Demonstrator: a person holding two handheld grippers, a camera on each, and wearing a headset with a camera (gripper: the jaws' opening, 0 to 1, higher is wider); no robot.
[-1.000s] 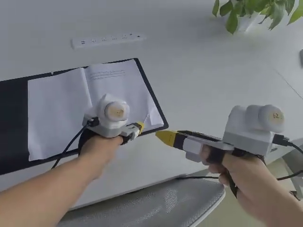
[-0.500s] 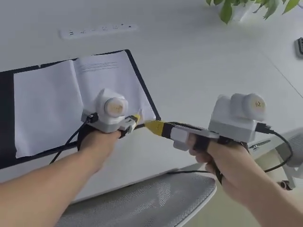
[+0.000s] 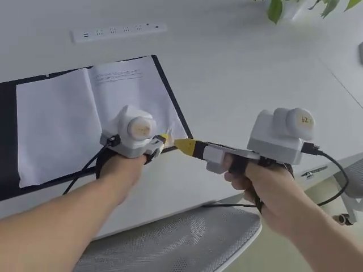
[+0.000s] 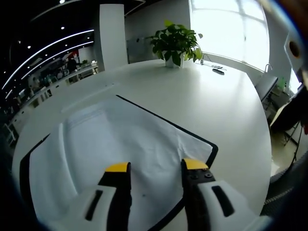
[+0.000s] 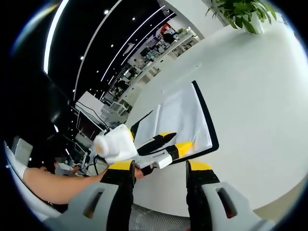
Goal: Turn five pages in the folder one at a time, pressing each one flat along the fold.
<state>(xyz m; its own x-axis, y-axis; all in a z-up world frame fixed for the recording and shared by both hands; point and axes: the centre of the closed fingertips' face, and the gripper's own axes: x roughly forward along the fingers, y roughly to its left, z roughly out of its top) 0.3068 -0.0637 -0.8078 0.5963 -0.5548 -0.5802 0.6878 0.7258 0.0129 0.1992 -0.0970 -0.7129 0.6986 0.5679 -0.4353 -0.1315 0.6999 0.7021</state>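
Note:
The black folder point(image 3: 173, 107) lies open on the white table, two white pages point(image 3: 57, 124) spread flat. My left gripper point(image 3: 162, 140) hovers low at the right page's near right corner. In the left gripper view its jaws point(image 4: 156, 166) stand open over that page point(image 4: 120, 139), with nothing between them. My right gripper point(image 3: 185, 146) points left, its yellow tip just off the folder's corner and close to the left gripper. Its own view has the jaws point(image 5: 161, 166) open and empty, the left gripper point(image 5: 144, 144) in front and the folder point(image 5: 180, 113) beyond.
A white power strip point(image 3: 119, 31) lies behind the folder. A potted plant point(image 3: 283, 7) stands at the far right of the table. A grey mesh chair point(image 3: 170, 243) sits below the table's near edge. Cables trail from both grippers.
My right gripper has moved left, closing most of the gap to the folder's near right corner and the left gripper. The left gripper stays by that corner. The head camera has shifted.

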